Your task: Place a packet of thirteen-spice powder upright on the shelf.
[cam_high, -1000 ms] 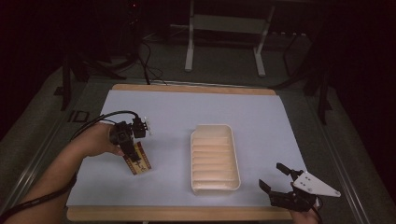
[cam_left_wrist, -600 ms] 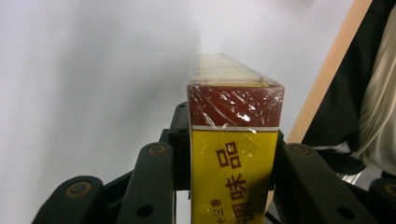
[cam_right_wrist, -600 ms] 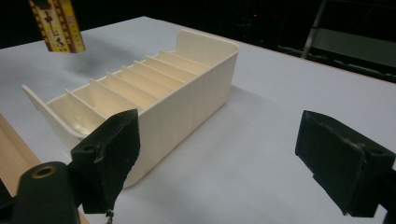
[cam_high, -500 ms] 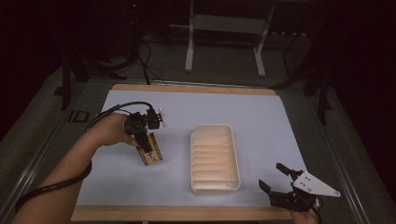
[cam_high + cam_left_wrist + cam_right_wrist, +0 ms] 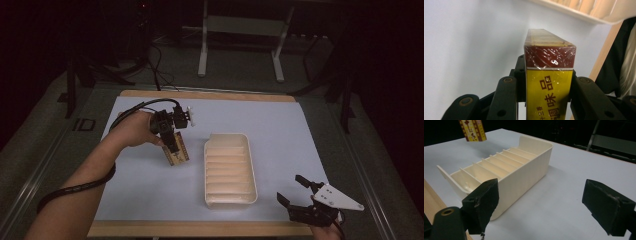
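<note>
A yellow and dark-red wrapped box (image 5: 177,151) with printed characters hangs above the white mat, left of the cream slotted tray (image 5: 230,169). My left gripper (image 5: 171,141) is shut on the box (image 5: 549,82), its jaws pressing both sides. From my right gripper the box (image 5: 472,130) appears beyond the tray's (image 5: 524,177) far end. My right gripper (image 5: 295,192) rests open near the table's front right corner, jaws wide apart with nothing between them (image 5: 549,202).
The white mat (image 5: 280,130) covers a wooden board (image 5: 200,229) whose edge runs along the front. A black cable (image 5: 75,187) trails from the left gripper along the person's forearm. Metal stand legs (image 5: 240,45) rise behind the table in the dark.
The left gripper has carried the box up and to the right, from the mat's left part toward the tray. The right gripper has stayed in place, open.
</note>
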